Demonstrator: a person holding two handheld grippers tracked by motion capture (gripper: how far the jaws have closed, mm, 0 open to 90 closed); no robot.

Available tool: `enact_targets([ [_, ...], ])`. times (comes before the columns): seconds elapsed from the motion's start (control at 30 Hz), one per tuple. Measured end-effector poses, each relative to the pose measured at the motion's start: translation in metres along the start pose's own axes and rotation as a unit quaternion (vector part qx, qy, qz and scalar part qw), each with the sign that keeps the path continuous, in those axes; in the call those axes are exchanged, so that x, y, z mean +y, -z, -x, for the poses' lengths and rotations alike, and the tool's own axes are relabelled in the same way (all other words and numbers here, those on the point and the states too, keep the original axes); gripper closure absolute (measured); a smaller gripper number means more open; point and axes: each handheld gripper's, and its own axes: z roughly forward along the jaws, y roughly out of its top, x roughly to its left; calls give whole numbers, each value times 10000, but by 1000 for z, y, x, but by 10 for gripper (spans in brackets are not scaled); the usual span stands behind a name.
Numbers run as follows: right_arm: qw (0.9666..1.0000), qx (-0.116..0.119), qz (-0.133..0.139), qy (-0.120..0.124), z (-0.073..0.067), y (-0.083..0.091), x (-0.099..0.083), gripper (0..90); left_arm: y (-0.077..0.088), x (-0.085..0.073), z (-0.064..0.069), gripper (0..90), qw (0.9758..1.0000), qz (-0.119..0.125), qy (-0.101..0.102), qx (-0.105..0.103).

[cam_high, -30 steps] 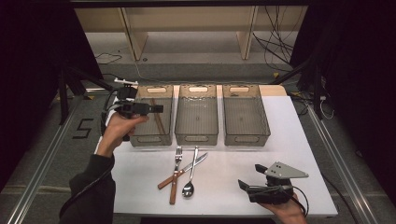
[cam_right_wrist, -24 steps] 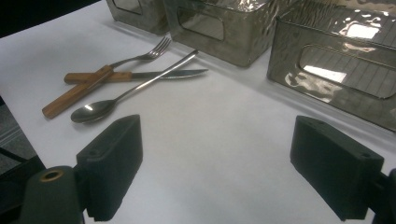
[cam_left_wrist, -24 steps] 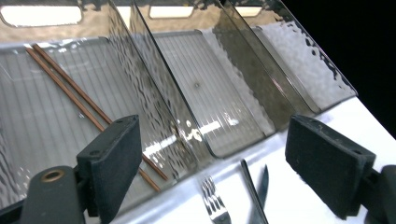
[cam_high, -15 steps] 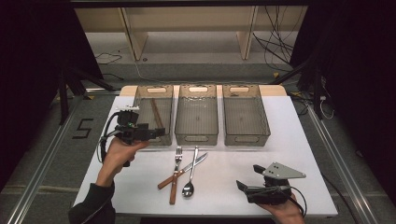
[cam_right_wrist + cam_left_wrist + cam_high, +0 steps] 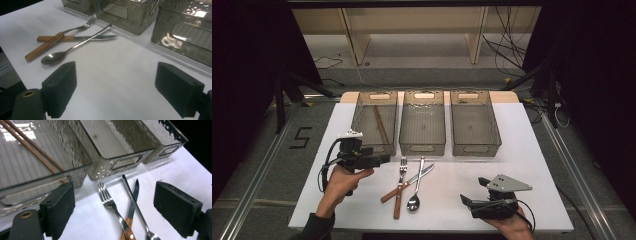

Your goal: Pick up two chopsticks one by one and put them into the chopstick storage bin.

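Both tongs stand wide and empty: the left gripper [image 5: 382,159] is held low at about 8 o'clock on the white table [image 5: 537,150], its jaws aimed at the cutlery, while the right gripper [image 5: 468,200] rests near 5 o'clock, pointing toward the same pile.

Three pieces lie crossed near the table's middle, just in front of the bins: a steel fork with a wooden handle [image 5: 110,203], a wooden-handled table knife [image 5: 132,202] and an all-steel spoon [image 5: 72,48]. The spoon's stem is laid over the knife blade, and the fork's handle crosses the knife's. A pair of brown wooden chopsticks [image 5: 380,124] already lies in the left smoked-plastic bin [image 5: 360,112]; the middle bin [image 5: 422,148] and the right bin [image 5: 499,131] appear empty.

Sorting seems to be the work in hand, with the fork judged the likely next pick (it lies nearest the left jaws). A grip across its neck, clear of the crossing, would be best, and a straight lift is advised so the knife is not dragged.
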Motion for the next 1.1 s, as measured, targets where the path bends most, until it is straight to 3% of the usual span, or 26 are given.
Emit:
enact_targets([
  [0.17,10000,-2,-55,-31,-5,-6,4,195,0,-15,0,174,10000,-18,12,-6],
  [0.4,9999,41,-125,46,-12,-14,8,204,-3,-28,10,172,9999,-88,-77,-23],
  [0.8,9999,37,-116,21,-12,-15,6,204,-16,-34,42,172,9992,-234,-318,-97],
  [0.87,9999,15,-118,7,-11,-14,5,204,-19,-35,45,171,9987,-308,-404,-82],
  [1.1,10000,-20,-42,-78,-7,-9,1,203,-27,-36,52,173,9984,-368,-433,-64],
])
